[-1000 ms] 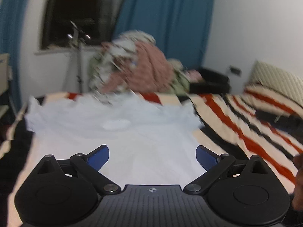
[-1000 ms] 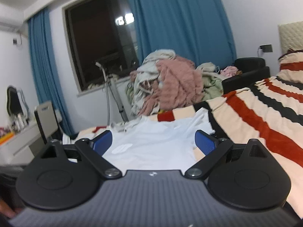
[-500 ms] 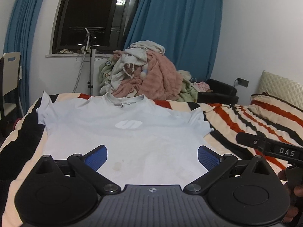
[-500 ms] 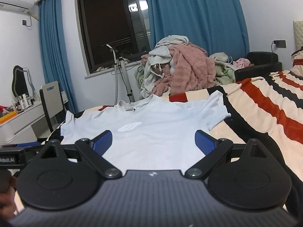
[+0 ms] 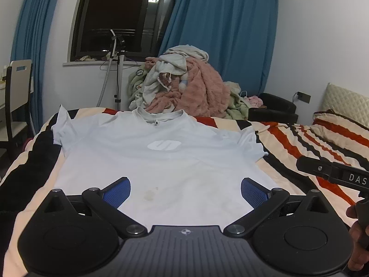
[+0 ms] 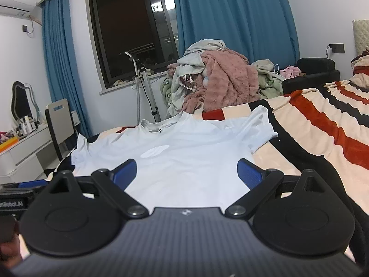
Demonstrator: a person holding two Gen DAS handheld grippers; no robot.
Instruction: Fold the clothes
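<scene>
A pale blue T-shirt point(image 5: 161, 159) lies spread flat, front up, on the striped bed, collar toward the far end, with a white logo on the chest. My left gripper point(image 5: 185, 190) hovers open over its near hem, blue pads wide apart, nothing between them. In the right wrist view the same T-shirt point(image 6: 184, 157) lies ahead, and my right gripper point(image 6: 186, 173) stands open above its lower part, holding nothing. The right gripper's body shows at the left wrist view's right edge, with a hand on it.
A striped red, black and cream blanket point(image 5: 311, 143) covers the bed. A heap of clothes point(image 5: 184, 87) rises past the far edge. A stand point(image 5: 118, 73) is by the window, a chair point(image 6: 58, 124) and dresser at the left, a black armchair point(image 6: 316, 71) at the right.
The views were blurred a second ago and are steady now. The shirt has settled flat on the bed, and both grippers have drawn back slightly toward its hem, still open.
</scene>
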